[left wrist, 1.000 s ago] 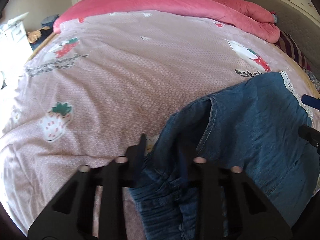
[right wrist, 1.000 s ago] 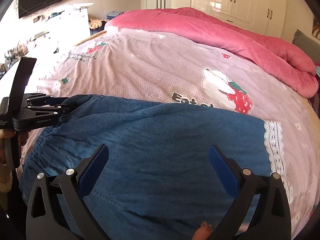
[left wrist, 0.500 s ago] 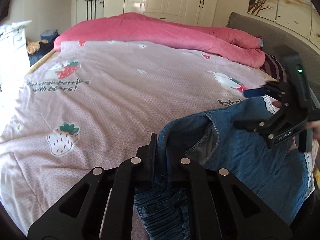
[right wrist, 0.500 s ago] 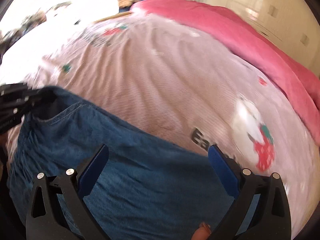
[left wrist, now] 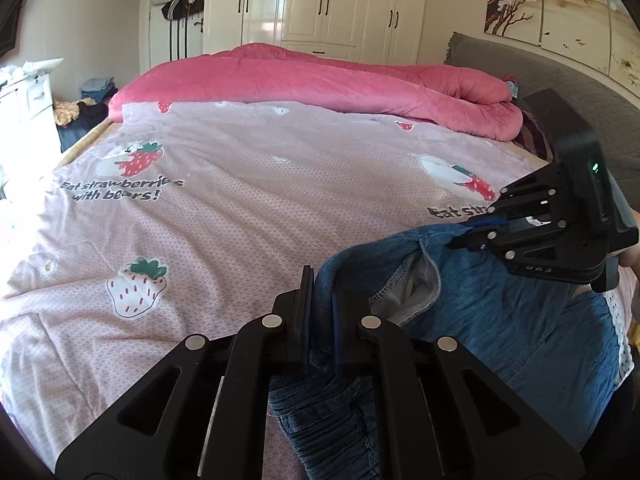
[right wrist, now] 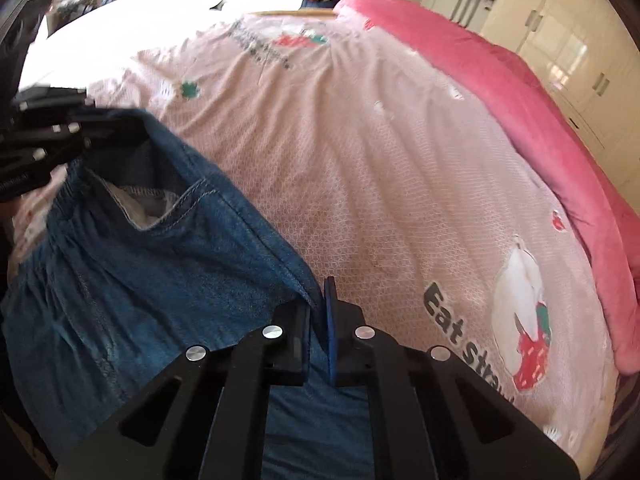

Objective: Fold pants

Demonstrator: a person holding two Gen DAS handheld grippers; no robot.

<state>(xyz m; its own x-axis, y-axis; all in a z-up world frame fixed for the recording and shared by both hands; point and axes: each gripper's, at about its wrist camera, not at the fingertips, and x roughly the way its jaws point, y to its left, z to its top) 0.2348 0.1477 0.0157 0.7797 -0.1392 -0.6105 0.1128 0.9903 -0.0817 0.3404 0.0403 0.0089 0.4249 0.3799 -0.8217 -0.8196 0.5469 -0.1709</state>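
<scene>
We see both claws clenched on the pants (left wrist: pixel 500 320): left claw (left wrist: pixel 320 312) near, right claw (right wrist: pixel 320 320) (just closed) on the far edge.

Right gripper (right wrist: pixel 320 312) fingers closed — gripping pants (right wrist: pixel 168 264).

One pair of pants (left wrist: pixel 520 320); two tongs (left wrist: pixel 322 312); one pink quilt (left wrist: pixel 320 76).

The lower part of the pants (left wrist: pixel 520 328) is cut off by the frame edge. The left gripper (right wrist: pixel 44 136) appears motion-blurred in the right wrist view. The hand (left wrist: pixel 630 254) is mostly out of frame.
</scene>
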